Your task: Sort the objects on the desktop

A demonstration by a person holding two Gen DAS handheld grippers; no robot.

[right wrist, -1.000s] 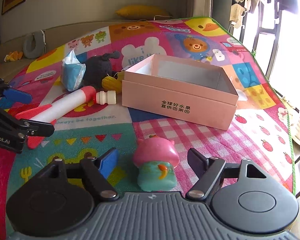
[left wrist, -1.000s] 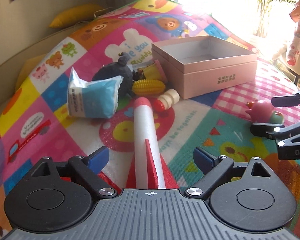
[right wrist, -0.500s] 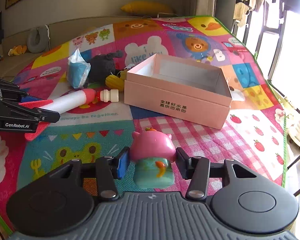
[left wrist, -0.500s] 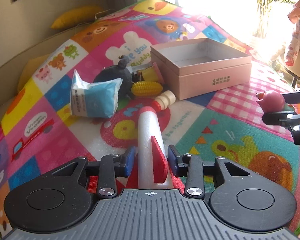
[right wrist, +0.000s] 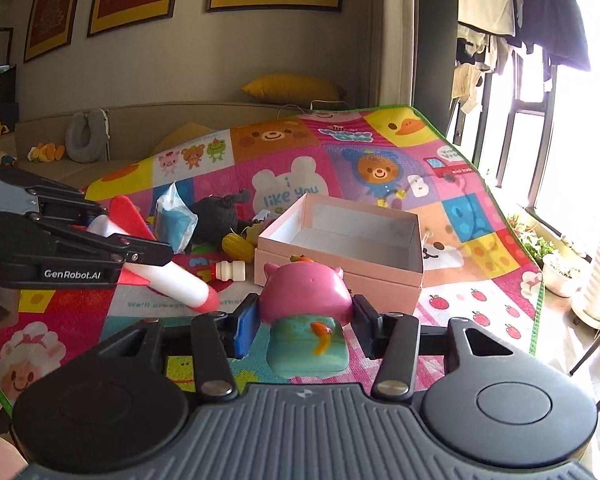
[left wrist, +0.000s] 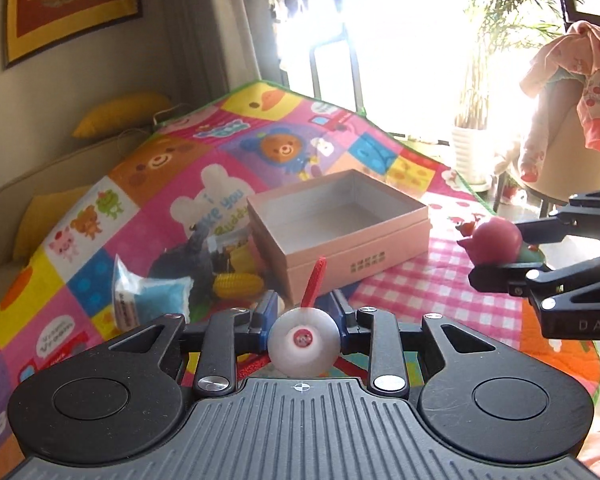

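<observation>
My left gripper (left wrist: 303, 320) is shut on a white foam rocket (left wrist: 303, 340) with red fins, lifted off the mat and seen end-on. From the right wrist view the rocket (right wrist: 168, 276) slants nose-down in the left gripper (right wrist: 148, 248). My right gripper (right wrist: 305, 322) is shut on a pink pig toy (right wrist: 306, 298) with a teal base, also held in the air; in the left wrist view this pig toy (left wrist: 496, 240) appears at the right. An open pink box (left wrist: 340, 228) stands empty on the mat ahead of both grippers.
Left of the pink box (right wrist: 340, 240) lie a blue tissue pack (left wrist: 156, 304), a dark plush toy (left wrist: 188, 260), a toy corn cob (left wrist: 238, 285) and a small white bottle (right wrist: 230, 271). A colourful play mat (left wrist: 140, 184) covers the surface. A sofa with yellow cushions (right wrist: 292, 88) is behind.
Both grippers closed on their toys, the left on the rocket and the right on the pig, and both lifted them up off the mat; the rocket's rear end tipped toward the camera.
</observation>
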